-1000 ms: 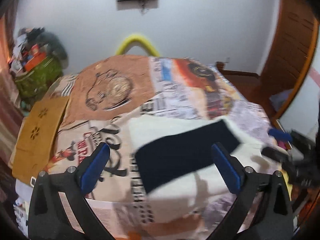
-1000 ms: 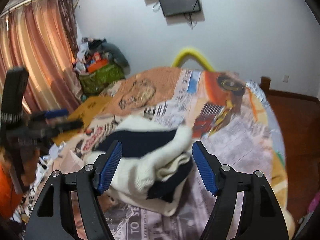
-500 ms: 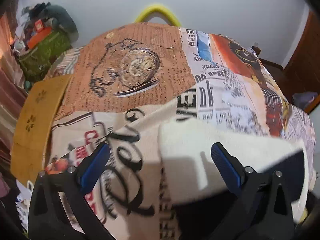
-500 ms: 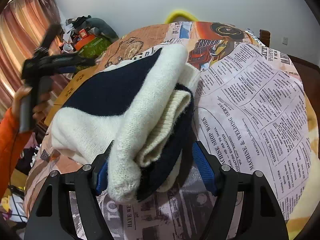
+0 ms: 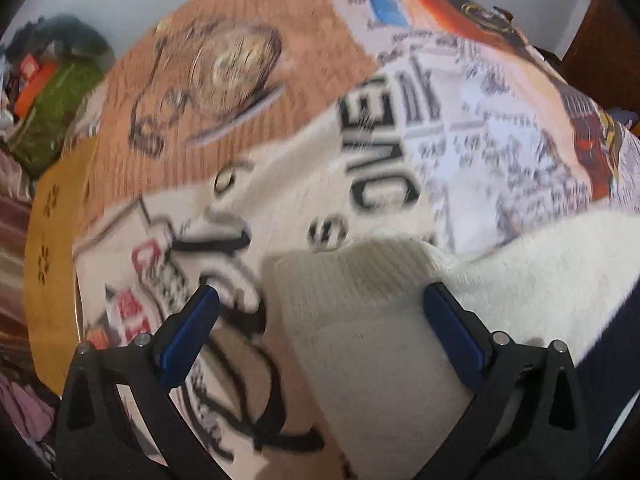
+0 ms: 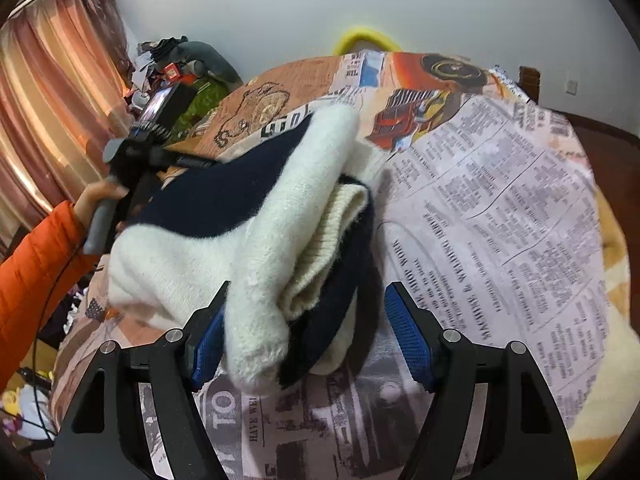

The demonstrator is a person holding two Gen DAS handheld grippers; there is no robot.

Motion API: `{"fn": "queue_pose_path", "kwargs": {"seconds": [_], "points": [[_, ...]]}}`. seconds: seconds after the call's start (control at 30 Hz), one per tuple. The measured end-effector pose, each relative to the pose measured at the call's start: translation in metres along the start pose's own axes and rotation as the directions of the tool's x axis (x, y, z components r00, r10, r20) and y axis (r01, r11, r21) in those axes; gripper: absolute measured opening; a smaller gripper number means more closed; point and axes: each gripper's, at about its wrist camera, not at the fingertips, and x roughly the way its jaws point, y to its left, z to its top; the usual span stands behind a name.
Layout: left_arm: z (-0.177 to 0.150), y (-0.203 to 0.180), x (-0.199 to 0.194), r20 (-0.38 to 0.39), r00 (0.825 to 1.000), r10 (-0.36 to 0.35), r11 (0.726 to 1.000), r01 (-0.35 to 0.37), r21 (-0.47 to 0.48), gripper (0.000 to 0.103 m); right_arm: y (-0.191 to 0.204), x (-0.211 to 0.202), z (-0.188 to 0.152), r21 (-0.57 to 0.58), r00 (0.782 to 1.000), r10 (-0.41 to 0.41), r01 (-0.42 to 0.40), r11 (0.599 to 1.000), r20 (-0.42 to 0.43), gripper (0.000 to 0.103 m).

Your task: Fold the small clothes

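Note:
A folded cream and navy knit sweater (image 6: 256, 216) lies on the printed bedspread (image 6: 500, 208). In the right wrist view my right gripper (image 6: 310, 340) is open, its blue pads either side of the sweater's near folded end. In the left wrist view my left gripper (image 5: 320, 328) is open, and the sweater's cream ribbed edge (image 5: 360, 300) lies between its pads. My left gripper also shows in the right wrist view (image 6: 160, 152), at the sweater's far left side, held by a hand in an orange sleeve.
A yellow cloth (image 5: 52, 248) lies at the bed's left edge. A cluttered pile with a green bag (image 6: 200, 92) stands by the curtains (image 6: 52, 120). A yellow curved bar (image 6: 366, 38) rises behind the bed. Brown floor (image 6: 600, 136) is to the right.
Both grippers have moved in closer to the sweater. My left gripper now has the cream ribbed edge between its pads. The sweater fills more of both views.

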Motion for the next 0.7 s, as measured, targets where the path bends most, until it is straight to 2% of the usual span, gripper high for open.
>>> {"fn": "queue_pose_path", "kwargs": {"seconds": [0.17,0.27,0.33,0.4,0.5,0.6,0.7], "points": [[-0.044,0.013,-0.012,-0.031,0.999,0.017,1.000,-0.017,0.012,0.103,0.003,-0.023,0.003,-0.006,0.998,-0.038,0.039,0.999,0.050,0.072],[-0.078,0.024,-0.016,-0.076,0.997,-0.028,0.999,0.027,-0.023,0.103,0.006,-0.035,0.002,-0.010,0.997,-0.053,0.054,0.998,0.064,0.072],[-0.094,0.031,-0.022,-0.079,0.995,-0.062,0.997,0.058,-0.058,0.103,0.007,-0.041,0.001,-0.015,0.996,-0.058,0.059,0.998,0.067,0.072],[-0.104,0.036,-0.027,-0.071,0.995,-0.067,0.994,0.060,-0.091,0.103,0.009,-0.044,-0.001,-0.020,0.996,-0.063,0.064,0.998,0.066,0.072],[-0.110,0.037,-0.041,-0.033,0.999,0.009,0.993,-0.013,-0.117,0.103,0.011,-0.046,0.003,-0.012,0.995,-0.064,0.065,0.998,0.071,0.072],[-0.114,0.026,-0.080,0.074,0.994,0.081,0.992,-0.073,-0.104,0.103,0.018,-0.052,0.010,-0.025,0.994,-0.047,0.050,0.998,0.100,0.072],[-0.121,0.004,-0.123,0.189,0.981,0.043,0.997,-0.032,-0.064,0.103,0.029,-0.053,0.019,-0.058,0.991,-0.030,0.038,0.998,0.128,0.072]]}}
